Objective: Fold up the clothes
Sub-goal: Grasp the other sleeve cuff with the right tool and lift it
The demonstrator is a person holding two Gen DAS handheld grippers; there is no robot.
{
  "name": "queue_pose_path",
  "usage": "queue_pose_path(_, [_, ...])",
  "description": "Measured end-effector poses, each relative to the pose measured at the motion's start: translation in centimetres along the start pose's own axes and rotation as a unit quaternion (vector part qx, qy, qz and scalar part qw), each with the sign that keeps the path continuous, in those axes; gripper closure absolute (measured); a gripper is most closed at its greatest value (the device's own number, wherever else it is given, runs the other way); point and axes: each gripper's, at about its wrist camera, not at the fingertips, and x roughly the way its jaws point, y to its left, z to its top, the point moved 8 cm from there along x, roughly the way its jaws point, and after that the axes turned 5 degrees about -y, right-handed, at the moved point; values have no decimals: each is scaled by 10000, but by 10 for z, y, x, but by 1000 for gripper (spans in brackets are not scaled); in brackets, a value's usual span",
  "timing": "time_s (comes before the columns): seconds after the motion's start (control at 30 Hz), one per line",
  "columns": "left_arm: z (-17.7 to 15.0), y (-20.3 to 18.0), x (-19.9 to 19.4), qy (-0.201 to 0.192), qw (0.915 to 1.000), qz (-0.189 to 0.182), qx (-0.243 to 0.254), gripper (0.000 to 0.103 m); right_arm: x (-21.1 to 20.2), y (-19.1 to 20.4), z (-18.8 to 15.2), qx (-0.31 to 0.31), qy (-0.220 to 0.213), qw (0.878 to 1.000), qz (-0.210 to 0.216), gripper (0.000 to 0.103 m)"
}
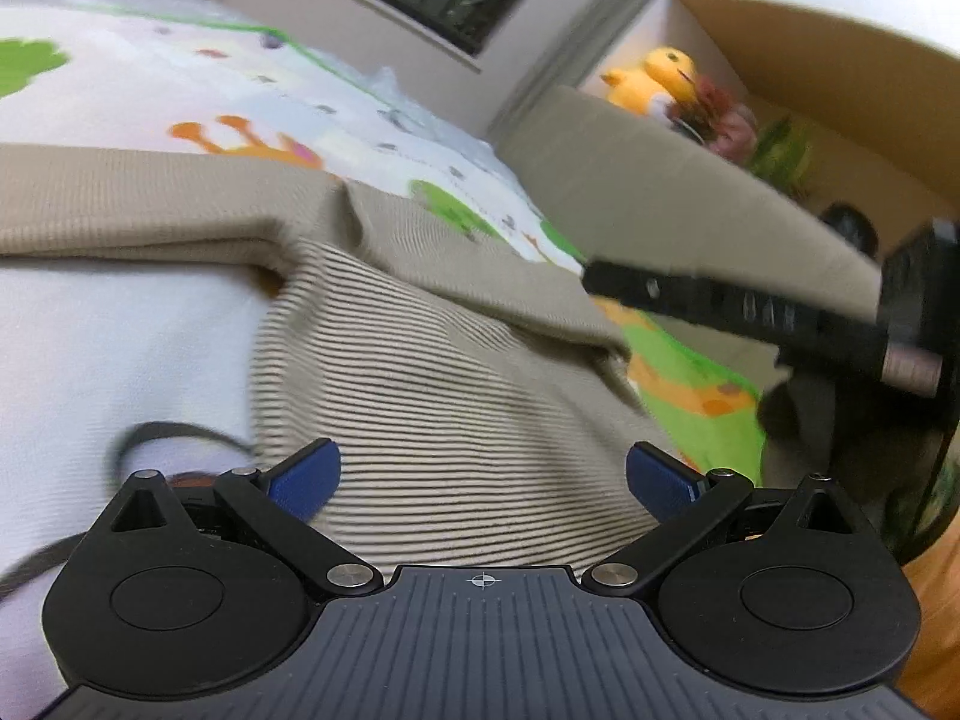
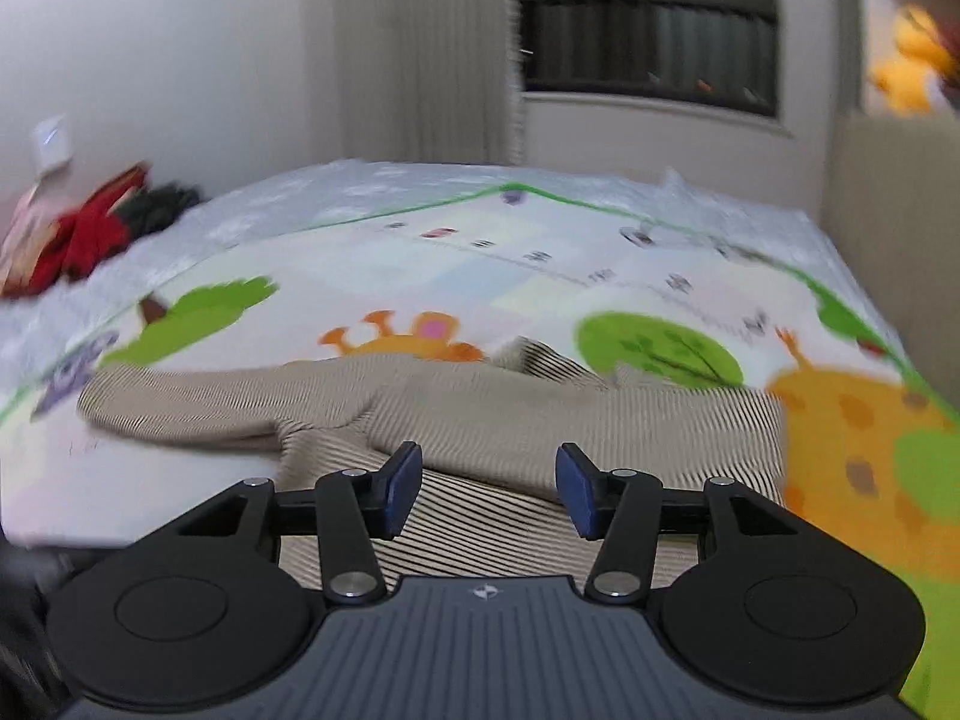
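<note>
A beige, finely striped sweater lies flat on a colourful play mat. One sleeve is folded across towards the left. My right gripper hangs just above the sweater's near part, jaws open, with nothing between the blue pads. My left gripper is spread wide open over the striped body of the sweater, also holding nothing. In the left wrist view a black finger of the right gripper reaches in from the right, above the sweater's edge.
A heap of red and dark clothes lies at the mat's far left corner. A beige padded edge borders the mat on the right, with a yellow plush toy and a cardboard box behind it. A dark window is at the back.
</note>
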Motion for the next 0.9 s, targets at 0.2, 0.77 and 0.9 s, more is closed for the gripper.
queue_pose_path(0.2, [43, 84, -84, -882, 9807, 1668, -522, 0, 24, 91, 15, -818, -61, 9945, 653, 53])
queue_pose_path(0.77, [79, 159, -188, -1745, 9537, 1826, -1633, 0, 123, 313, -21, -2948, -15, 9423, 1587, 53])
queue_pose_path(0.9, [84, 155, -198, -1850, 9551, 1732, -1533, 0, 135, 325, -22, -3088, -1, 9385, 1545, 54])
